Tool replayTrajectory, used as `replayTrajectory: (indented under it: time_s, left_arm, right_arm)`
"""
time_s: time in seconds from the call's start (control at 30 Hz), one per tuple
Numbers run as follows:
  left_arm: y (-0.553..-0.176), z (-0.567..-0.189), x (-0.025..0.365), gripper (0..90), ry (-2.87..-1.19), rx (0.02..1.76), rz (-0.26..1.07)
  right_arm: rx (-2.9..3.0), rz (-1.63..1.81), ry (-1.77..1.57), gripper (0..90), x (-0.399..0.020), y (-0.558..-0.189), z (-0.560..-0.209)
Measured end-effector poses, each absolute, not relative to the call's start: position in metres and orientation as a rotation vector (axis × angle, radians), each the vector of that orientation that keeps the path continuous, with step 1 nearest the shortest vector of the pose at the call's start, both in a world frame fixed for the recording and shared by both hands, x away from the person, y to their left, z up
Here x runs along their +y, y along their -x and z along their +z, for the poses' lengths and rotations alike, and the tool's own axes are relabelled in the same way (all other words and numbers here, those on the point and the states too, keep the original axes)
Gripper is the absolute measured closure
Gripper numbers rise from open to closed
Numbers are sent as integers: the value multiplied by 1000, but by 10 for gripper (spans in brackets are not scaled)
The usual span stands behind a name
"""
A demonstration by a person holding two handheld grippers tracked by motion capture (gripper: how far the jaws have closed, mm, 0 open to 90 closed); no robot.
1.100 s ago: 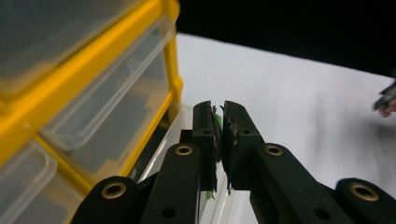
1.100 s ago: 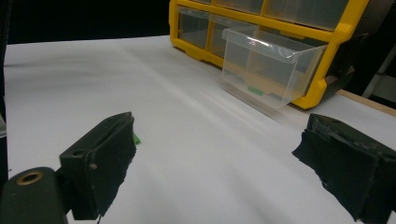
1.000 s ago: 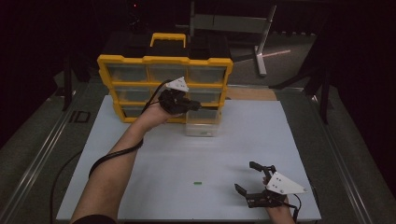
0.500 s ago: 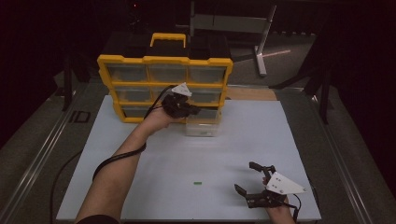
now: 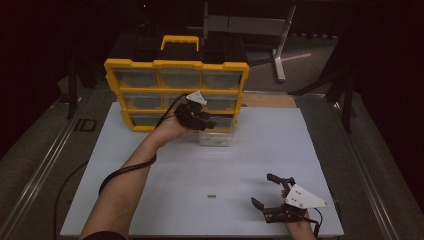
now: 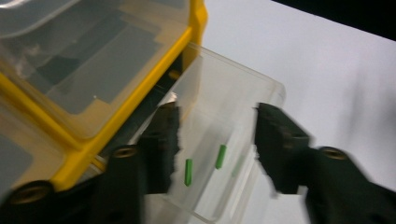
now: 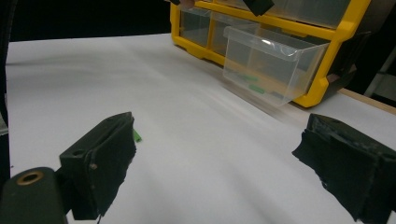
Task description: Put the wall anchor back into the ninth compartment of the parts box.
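Premises present as a lab or recording rig rather than a home or shop. Evidence: a white board (image 5: 280,150) laid as the work surface on a grey table (image 5: 365,165), lit against black, unlit surroundings. A metal stand (image 5: 250,25) on angled legs sits behind the table. A yellow parts organiser (image 5: 175,92) with clear drawers, workshop-type storage, stands at the far edge of the board. A label reading "ID" (image 5: 84,125) is marked on the table beside the board.
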State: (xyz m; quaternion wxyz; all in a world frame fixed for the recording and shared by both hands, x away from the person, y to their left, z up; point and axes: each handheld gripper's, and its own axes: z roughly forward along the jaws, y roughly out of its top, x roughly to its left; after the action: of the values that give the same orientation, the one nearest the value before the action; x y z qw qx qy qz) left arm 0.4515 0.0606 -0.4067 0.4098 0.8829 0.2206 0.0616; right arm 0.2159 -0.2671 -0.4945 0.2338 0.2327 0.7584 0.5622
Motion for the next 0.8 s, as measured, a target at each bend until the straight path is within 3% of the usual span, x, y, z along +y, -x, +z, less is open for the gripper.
replayTrajectory:
  time_s: [0.13,0.4,0.47,0.8]
  left_arm:
    - [-444,-403,61,304,-2233,526,126]
    - [-426,-405,62,137,-2263,480,92]
    - [-422,-405,62,26,-2270,472,76]
    - [-398,-406,69,13,-2255,425,51]
  right_arm:
    - [2083,1544,-638,97,-267,-216,-494]
    - [2079,1547,-642,96,-267,-216,-494]
    - [2080,1545,-644,97,-267,-216,-494]
    - [2080,1539,-643,97,-267,-216,-494]
